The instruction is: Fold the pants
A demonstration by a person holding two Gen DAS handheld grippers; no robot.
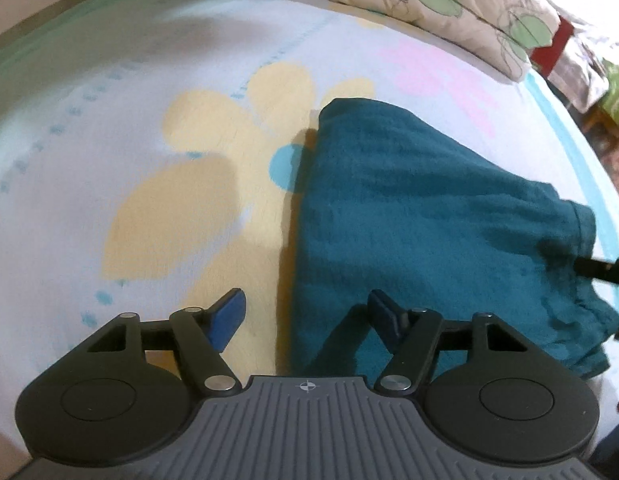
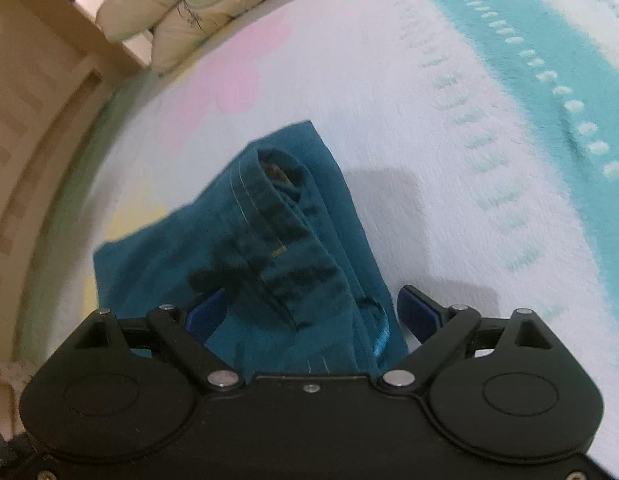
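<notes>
Teal pants (image 1: 421,216) lie on the bed (image 1: 109,160), already folded into a compact stack w/ waistband edge showing in the right wrist view. They sit mid-bed, near side, well short of the pillow (image 1: 449,4) at the far end.

Left tool (image 1: 305,316): released, jaws wide, nothing between pads; its right finger is over the stack's left edge, left finger over bare sheet. Right tool (image 2: 313,312): also released, jaws wide, straddling the waistband end of the stack w/o pressing on it.

Step, as I judge it: fold looks about done, this is the let-go or a final tidy. Next move prob either back both tools clear w/o snagging the belt loop (image 2: 379,332) near the right tool's right finger, or re-grip the near edge for one more fold.
</notes>
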